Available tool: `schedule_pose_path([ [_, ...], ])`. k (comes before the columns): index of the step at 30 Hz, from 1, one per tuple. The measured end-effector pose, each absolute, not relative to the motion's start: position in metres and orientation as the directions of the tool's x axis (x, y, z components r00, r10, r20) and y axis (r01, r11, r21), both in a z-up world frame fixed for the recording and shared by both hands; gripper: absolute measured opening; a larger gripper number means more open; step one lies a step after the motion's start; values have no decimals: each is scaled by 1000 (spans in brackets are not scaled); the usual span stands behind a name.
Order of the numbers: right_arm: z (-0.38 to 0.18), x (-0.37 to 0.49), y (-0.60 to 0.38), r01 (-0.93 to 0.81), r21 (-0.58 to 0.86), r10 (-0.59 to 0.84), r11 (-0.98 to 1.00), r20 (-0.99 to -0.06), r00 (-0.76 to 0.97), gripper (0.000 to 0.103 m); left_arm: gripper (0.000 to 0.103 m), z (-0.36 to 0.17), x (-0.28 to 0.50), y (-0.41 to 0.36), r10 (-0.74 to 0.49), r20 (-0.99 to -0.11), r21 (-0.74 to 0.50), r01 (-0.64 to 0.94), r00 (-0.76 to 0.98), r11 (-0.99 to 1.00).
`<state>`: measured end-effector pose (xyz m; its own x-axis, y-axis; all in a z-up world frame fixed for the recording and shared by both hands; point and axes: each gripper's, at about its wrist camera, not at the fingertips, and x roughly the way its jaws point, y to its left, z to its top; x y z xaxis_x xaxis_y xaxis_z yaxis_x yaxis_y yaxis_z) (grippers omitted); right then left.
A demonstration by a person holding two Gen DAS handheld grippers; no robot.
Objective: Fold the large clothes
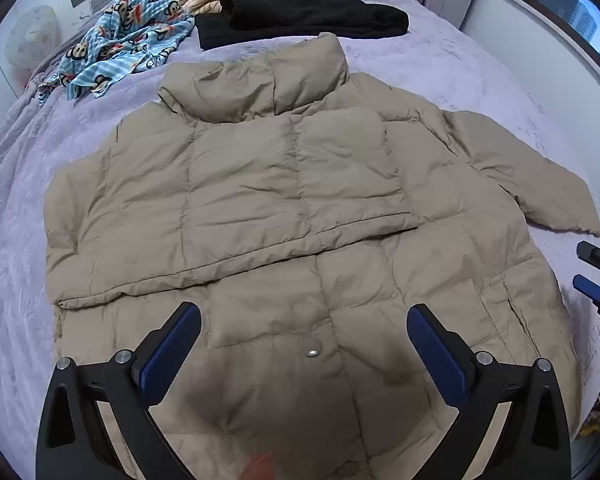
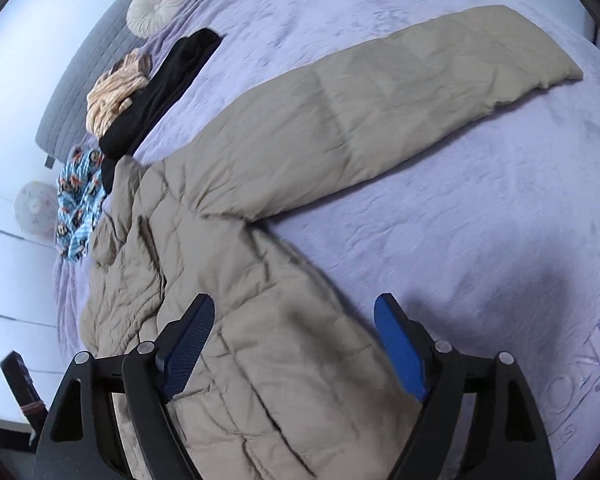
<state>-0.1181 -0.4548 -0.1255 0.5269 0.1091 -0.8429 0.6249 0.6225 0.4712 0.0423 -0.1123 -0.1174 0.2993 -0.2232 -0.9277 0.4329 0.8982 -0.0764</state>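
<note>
The padded beige quilted jacket [image 1: 284, 200] lies spread on the lilac plush bedspread [image 1: 440, 68], its left sleeve already folded across the chest and the right sleeve [image 2: 400, 92] stretched outward. The left gripper [image 1: 304, 336] and the right gripper [image 2: 294, 332] both hover wide open above it, empty. The next step is probably folding that right sleeve inward, which calls for gripping near its cuff.

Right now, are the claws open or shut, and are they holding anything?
Left claw: open, holding nothing, above the tan coat.
Right claw: open, holding nothing, over the coat's edge on the purple blanket.
</note>
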Motion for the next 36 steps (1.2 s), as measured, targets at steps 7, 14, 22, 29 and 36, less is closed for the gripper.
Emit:
schedule_pose_path([
  [7,-133,-145,-528,669,572,113,475,-793,598,103,103,-125,30,-154,-183,-941,-29,472,284,881],
  [14,-153,-148,-587,688,645,131,333,-754,644,103,103,-125,28,-178,-188,-946,-49,457,265,888],
  [22,-185,-136,-658,636,770,89,50,-638,765,103,103,-115,50,-181,-186,-937,-58,391,297,919],
  [29,-214,-121,-673,522,820,117,-234,-509,853,11,103,-101,90,-170,-176,-916,-55,322,359,945],
  [36,-152,-80,-643,562,827,117,33,-561,819,10,103,-89,120,-129,-189,-893,-105,218,408,970],
])
